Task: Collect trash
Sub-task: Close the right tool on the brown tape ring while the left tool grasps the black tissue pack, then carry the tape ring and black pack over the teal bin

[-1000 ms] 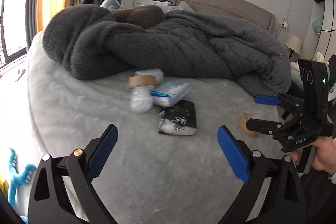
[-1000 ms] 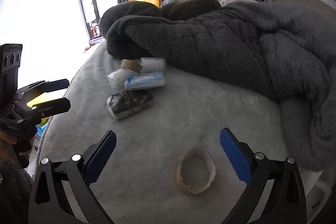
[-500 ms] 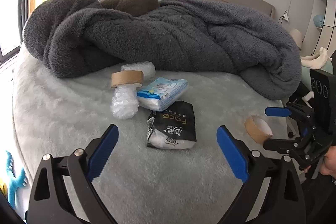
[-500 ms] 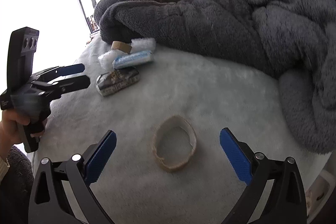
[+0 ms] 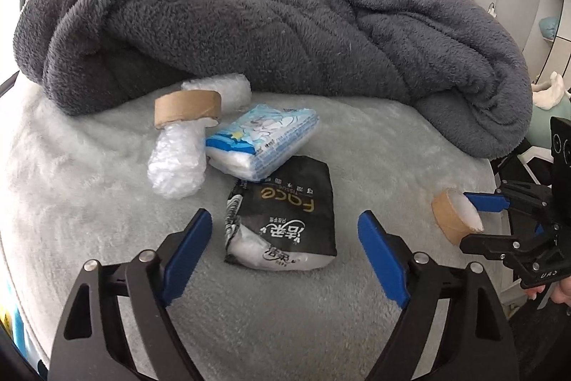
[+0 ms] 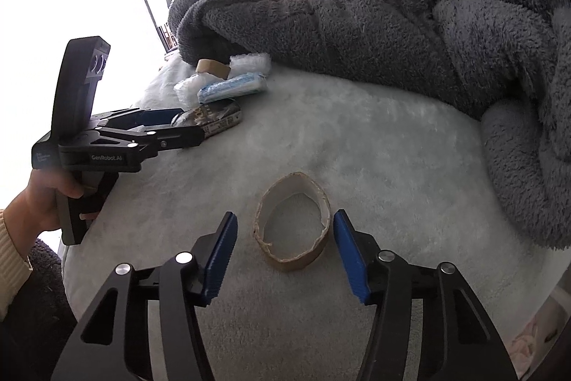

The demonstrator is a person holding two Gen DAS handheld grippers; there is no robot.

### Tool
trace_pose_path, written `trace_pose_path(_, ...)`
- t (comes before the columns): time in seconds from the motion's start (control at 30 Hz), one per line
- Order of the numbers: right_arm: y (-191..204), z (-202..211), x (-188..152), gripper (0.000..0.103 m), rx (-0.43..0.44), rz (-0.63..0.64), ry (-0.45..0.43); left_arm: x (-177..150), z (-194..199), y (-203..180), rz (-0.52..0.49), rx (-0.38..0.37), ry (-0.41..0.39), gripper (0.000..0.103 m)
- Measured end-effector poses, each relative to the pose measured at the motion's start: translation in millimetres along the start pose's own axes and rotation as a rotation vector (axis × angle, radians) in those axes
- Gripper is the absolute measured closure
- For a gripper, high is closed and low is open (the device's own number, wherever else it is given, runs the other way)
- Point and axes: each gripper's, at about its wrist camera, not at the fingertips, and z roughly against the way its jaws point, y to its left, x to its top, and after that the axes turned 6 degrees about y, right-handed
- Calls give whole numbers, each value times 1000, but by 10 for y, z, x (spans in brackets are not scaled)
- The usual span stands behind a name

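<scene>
I have the right gripper [image 6: 283, 250] over an empty cardboard tape core [image 6: 292, 220] lying flat on the pale fluffy bed cover [image 6: 392, 166], well apart from the other litter. It looks very light and thin-walled, already squashed out of round, so I judge it will fold further under a hard squeeze; gripping across its outer wall on opposite sides, gently, seems the safest hold. The ring sits between the blue pads, the right-hand one just beside its wall and the left-hand one with a clear gap; the jaws have just been closing and stand about half apart, not pressing yet. My left gripper [image 5: 285, 257] has also just been closing a little but is wide, with the black tissue pack [image 5: 285, 216] lying between and just ahead of its pads, untouched. That pack looks soft and light with a slick wrapper (it could slip), so I would pinch across its plump middle. Behind it lie a blue tissue pack [image 5: 264, 141], two rolls of bubble wrap [image 5: 175, 163] and a second cardboard core [image 5: 187, 108], all near the heaped grey blanket [image 5: 285, 31].
</scene>
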Motion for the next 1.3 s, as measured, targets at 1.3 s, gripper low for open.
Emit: trace_pose_path(1.3, 247, 133, 121, 61, -81, -43, -12, -339, 643, -143, 33, -7, -44, 47)
